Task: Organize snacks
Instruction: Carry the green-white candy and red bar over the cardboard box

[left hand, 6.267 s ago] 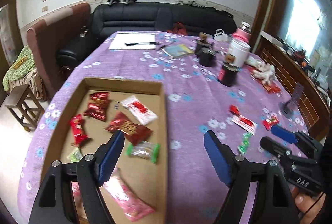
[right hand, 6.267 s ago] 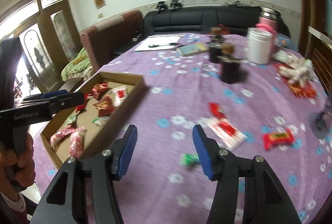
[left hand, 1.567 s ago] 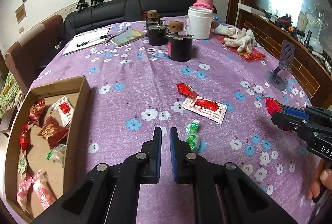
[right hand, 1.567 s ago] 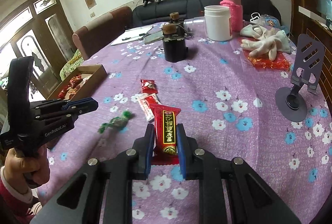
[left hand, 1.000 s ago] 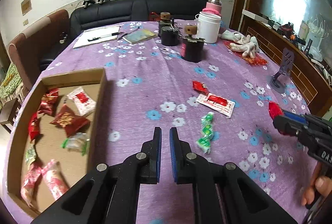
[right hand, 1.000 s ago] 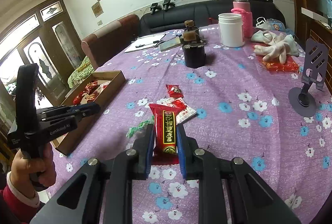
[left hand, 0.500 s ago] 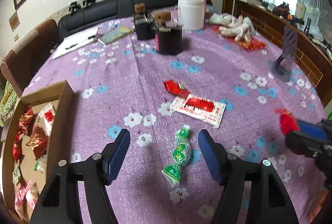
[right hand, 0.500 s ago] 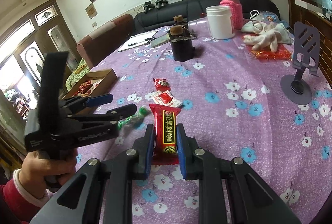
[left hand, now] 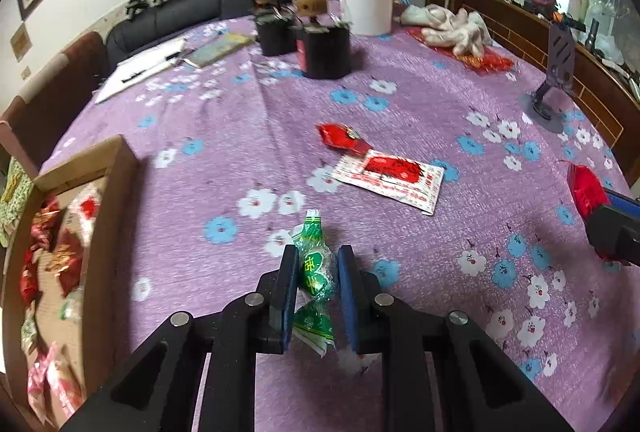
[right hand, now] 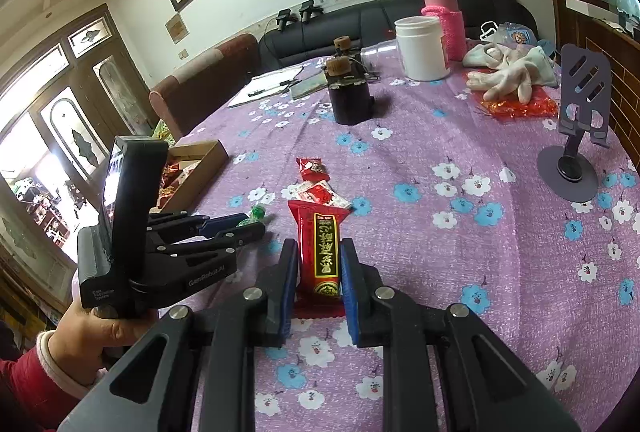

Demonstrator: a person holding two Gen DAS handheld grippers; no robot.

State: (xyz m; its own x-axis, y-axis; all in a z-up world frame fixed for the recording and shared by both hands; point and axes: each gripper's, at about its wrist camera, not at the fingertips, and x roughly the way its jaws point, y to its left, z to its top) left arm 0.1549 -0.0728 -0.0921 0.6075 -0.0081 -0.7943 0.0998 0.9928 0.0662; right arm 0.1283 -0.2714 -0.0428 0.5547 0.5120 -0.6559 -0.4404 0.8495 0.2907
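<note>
Both grippers are loaded: left gripper (left hand: 318, 272) pinches the green candy (left hand: 316, 268), right gripper (right hand: 319, 264) the red bar (right hand: 322, 252). Crinkly wrappers could slip before reaching the far-left box (left hand: 116, 167).

The surface (left hand: 400, 103) wears a purple cloth with white and blue flowers. Near the centre lie a small red wrapper (left hand: 342, 139) and, just beside it at 4 o'clock, a flat white-and-red packet (left hand: 390, 177). A cardboard box (left hand: 116, 183) with snacks stands at 9 o'clock. At 12 o'clock stand two dark jars (left hand: 324, 49) and a white tub (left hand: 366, 3). Gloves (left hand: 452, 25) lie at 1 o'clock, a grey stand (left hand: 554, 87) at 2 o'clock, and papers with a pen (left hand: 144, 69) at 11 o'clock.
</note>
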